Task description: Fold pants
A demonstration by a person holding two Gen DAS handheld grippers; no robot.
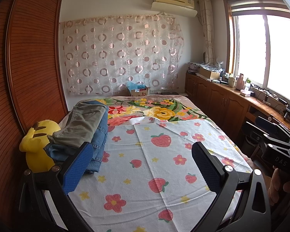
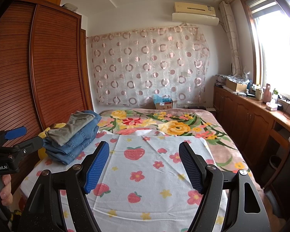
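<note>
My left gripper [image 1: 143,166] and right gripper [image 2: 144,166] both stand released, jaws wide apart, nothing between the blue pads, each hovering above the strawberry-print sheet [image 1: 156,174]. The sheet before me lies bare. Beyond my left jaw, at the sheet's left edge, sits a stack of folded pants [image 2: 75,137]: blue jeans beneath, an olive-grey pair on top. A yellow plush toy [image 1: 38,145] is tucked against the stack, beside the wooden wardrobe [image 1: 29,67]. Farther off lies the floral blanket [image 1: 158,110], then a circle-patterned curtain [image 1: 121,56].
</note>
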